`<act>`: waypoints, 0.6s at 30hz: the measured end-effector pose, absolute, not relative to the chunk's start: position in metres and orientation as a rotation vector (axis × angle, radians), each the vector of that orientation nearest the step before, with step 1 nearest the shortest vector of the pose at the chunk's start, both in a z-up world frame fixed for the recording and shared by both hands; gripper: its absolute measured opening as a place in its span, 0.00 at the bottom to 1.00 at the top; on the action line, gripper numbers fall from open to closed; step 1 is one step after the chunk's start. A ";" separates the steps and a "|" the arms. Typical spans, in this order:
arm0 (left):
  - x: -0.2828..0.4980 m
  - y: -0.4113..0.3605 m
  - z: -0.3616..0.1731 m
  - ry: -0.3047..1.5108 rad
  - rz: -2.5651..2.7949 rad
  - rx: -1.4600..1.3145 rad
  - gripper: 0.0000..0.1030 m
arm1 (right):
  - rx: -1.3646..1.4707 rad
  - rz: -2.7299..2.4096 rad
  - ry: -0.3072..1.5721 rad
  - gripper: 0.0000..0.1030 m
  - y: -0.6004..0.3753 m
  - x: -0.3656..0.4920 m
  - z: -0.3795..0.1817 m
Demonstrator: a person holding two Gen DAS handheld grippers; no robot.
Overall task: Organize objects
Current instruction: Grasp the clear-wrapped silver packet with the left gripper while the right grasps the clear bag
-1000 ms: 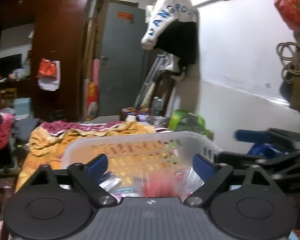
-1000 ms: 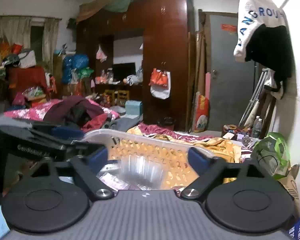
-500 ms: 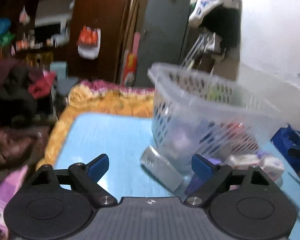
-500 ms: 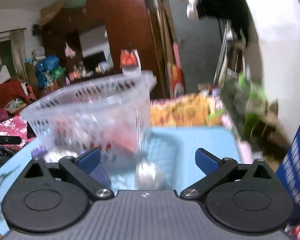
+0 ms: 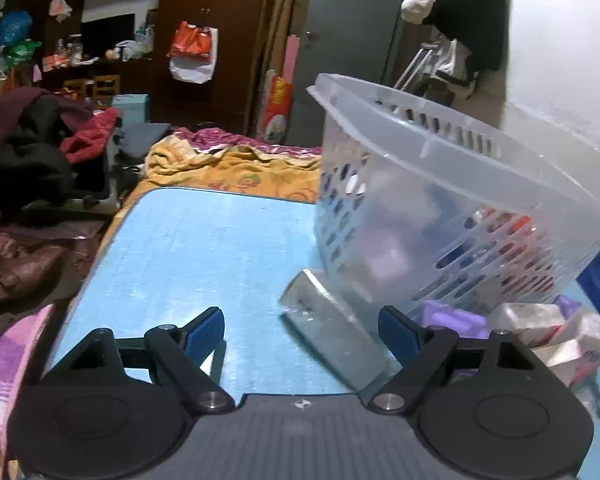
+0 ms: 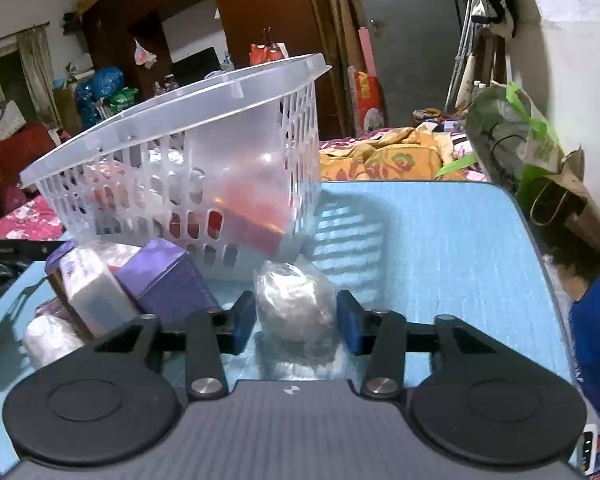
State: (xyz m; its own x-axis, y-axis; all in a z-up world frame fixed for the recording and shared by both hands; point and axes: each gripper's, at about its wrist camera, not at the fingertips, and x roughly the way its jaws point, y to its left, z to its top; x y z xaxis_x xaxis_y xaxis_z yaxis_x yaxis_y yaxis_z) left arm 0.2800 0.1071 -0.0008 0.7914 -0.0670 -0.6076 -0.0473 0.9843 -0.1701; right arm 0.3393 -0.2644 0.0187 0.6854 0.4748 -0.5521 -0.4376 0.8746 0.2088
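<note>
One translucent plastic basket (image 6: 188, 148) stands tilted on the blue tabletop (image 6: 440, 248), ahead of both claws, with reddish items showing through its slotted wall.

Right gripper (image 6: 296, 318): its jaws have just been closing and now sit against either side of one clear-wrapped bundle (image 6: 296, 304), which rests on the tabletop directly between the blue pads. The pads appear to touch the wrapping, so this claw is pinching the bundle. To its left, just beside the left finger, lies a loose cluster leaning on the basket's base: two purple boxes (image 6: 168, 280), one white wrapped packet (image 6: 92, 292) between them, and one pale wrapped lump (image 6: 48, 338) nearer the camera. Well to the right of the claw, one blue printed box (image 6: 596, 328) shows at the frame edge, and one green bag (image 6: 512, 136) sits beyond the table's far corner.

Left gripper (image 5: 302, 334): its jaws have just been narrowing slightly, yet they stand spread wide with nothing pressed. One flat silvery packet (image 5: 324, 320) lies on the tabletop between the fingers, nearer the right finger, touching neither that I can tell. The basket rises just ahead and to the right. Right of the right finger, the purple box and two white wrapped packets (image 5: 560, 332) are visible; the count there is uncertain.
</note>
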 end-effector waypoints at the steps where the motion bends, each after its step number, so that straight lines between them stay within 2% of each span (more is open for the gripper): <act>1: 0.280 0.109 -0.002 0.661 -0.017 -0.186 0.84 | 0.066 0.516 0.636 0.46 -0.265 0.337 0.019; 4: 0.279 0.109 -0.004 0.659 -0.008 -0.224 0.84 | 0.048 0.507 0.629 0.46 -0.265 0.330 0.020; 9: 0.284 0.085 -0.006 0.665 0.040 -0.122 0.82 | 0.037 0.497 0.625 0.46 -0.263 0.328 0.022; 11: 0.285 0.084 -0.006 0.659 0.049 -0.113 0.79 | 0.043 0.505 0.629 0.46 -0.263 0.328 0.022; 12: 0.284 0.085 -0.006 0.653 0.047 -0.109 0.67 | 0.046 0.506 0.629 0.46 -0.263 0.328 0.022; 13: 0.282 0.086 -0.005 0.646 0.037 -0.112 0.48 | 0.047 0.505 0.627 0.46 -0.263 0.328 0.022; 14: 0.280 0.088 -0.004 0.645 0.014 -0.126 0.38 | 0.044 0.506 0.626 0.46 -0.263 0.327 0.022; 18: 0.268 0.088 -0.003 0.623 -0.010 -0.077 0.38 | 0.030 0.508 0.622 0.46 -0.262 0.325 0.022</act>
